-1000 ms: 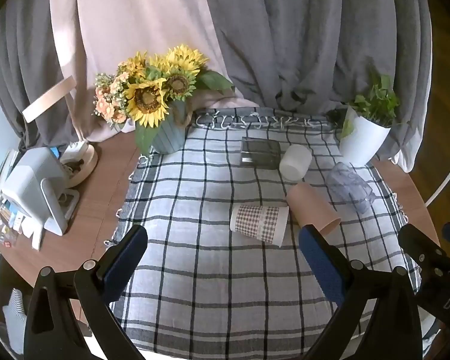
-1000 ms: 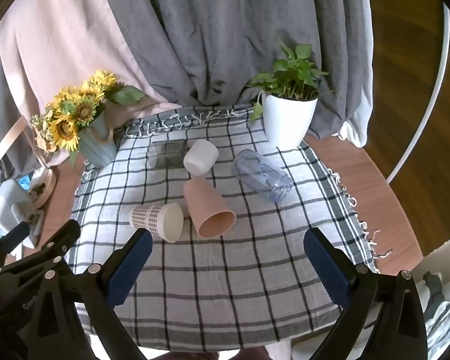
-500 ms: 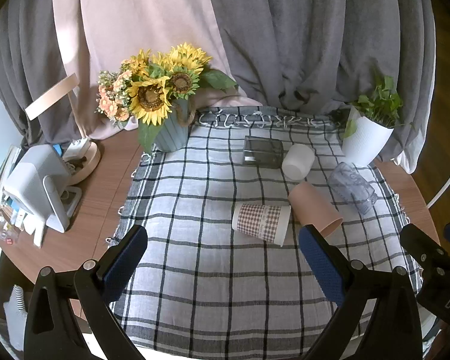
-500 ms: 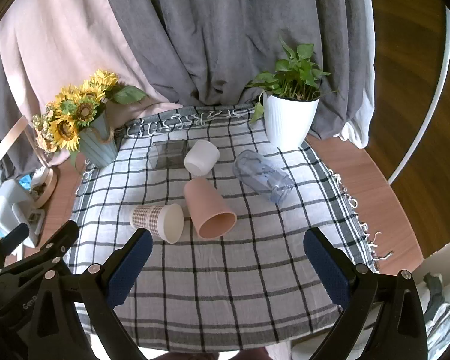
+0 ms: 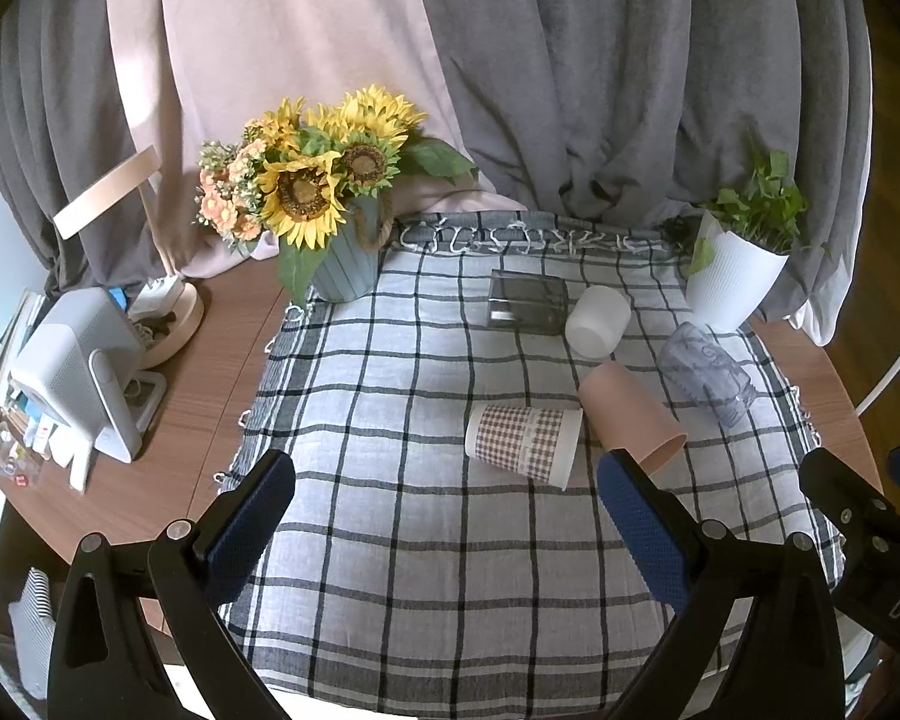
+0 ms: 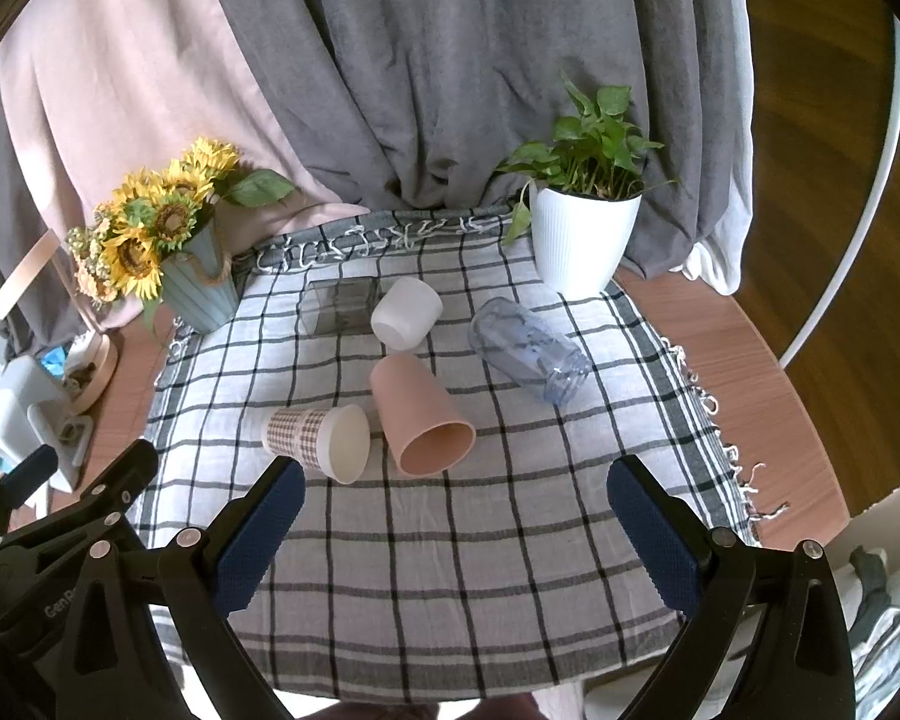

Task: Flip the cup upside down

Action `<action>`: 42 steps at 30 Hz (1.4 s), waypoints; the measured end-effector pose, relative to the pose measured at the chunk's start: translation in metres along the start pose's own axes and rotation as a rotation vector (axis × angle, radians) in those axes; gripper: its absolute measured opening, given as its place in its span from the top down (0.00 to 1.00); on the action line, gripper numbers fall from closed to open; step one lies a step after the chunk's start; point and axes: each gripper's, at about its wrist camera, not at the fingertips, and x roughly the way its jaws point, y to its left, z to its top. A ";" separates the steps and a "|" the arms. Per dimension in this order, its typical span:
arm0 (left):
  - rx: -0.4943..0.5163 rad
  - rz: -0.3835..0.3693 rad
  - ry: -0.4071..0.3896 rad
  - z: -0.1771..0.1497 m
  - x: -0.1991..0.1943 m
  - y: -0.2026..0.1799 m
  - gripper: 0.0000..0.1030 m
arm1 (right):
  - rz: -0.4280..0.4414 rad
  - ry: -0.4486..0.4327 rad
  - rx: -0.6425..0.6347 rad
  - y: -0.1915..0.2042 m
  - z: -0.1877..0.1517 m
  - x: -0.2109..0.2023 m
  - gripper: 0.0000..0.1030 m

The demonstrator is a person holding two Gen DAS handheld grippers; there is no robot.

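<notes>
Several cups lie on their sides on a checked cloth (image 5: 426,540). A checked paper cup (image 5: 522,439) (image 6: 318,439) lies mid-cloth beside a pink cup (image 5: 633,415) (image 6: 420,417). A white cup (image 5: 597,321) (image 6: 405,312) lies behind them, and a clear bluish glass (image 5: 705,375) (image 6: 528,349) to the right. My left gripper (image 5: 447,516) is open and empty, held above the cloth's near part. My right gripper (image 6: 453,525) is open and empty, near the front edge. The right gripper also shows in the left wrist view (image 5: 870,531).
A grey clear box (image 5: 525,302) (image 6: 339,306) sits behind the cups. A sunflower vase (image 5: 342,258) (image 6: 198,285) stands back left, a white plant pot (image 5: 732,279) (image 6: 582,234) back right. White devices (image 5: 84,372) crowd the wooden table's left side. Curtains hang behind.
Both grippers have drifted slightly back and up, so the cups look a little smaller. Nothing on the cloth has moved. Both stay open.
</notes>
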 end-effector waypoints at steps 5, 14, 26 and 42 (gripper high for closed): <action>-0.002 0.005 -0.001 -0.003 -0.001 0.001 0.00 | 0.001 0.001 0.000 0.000 -0.001 0.000 0.02; 0.000 0.005 0.002 -0.004 -0.002 0.002 0.00 | 0.002 -0.001 0.001 0.000 0.000 0.000 0.02; 0.000 0.011 0.005 -0.004 -0.003 0.003 0.00 | 0.002 0.000 0.001 0.001 -0.001 0.001 0.02; 0.000 0.012 0.007 -0.004 -0.003 0.003 0.00 | 0.003 0.001 -0.001 0.001 0.000 0.003 0.02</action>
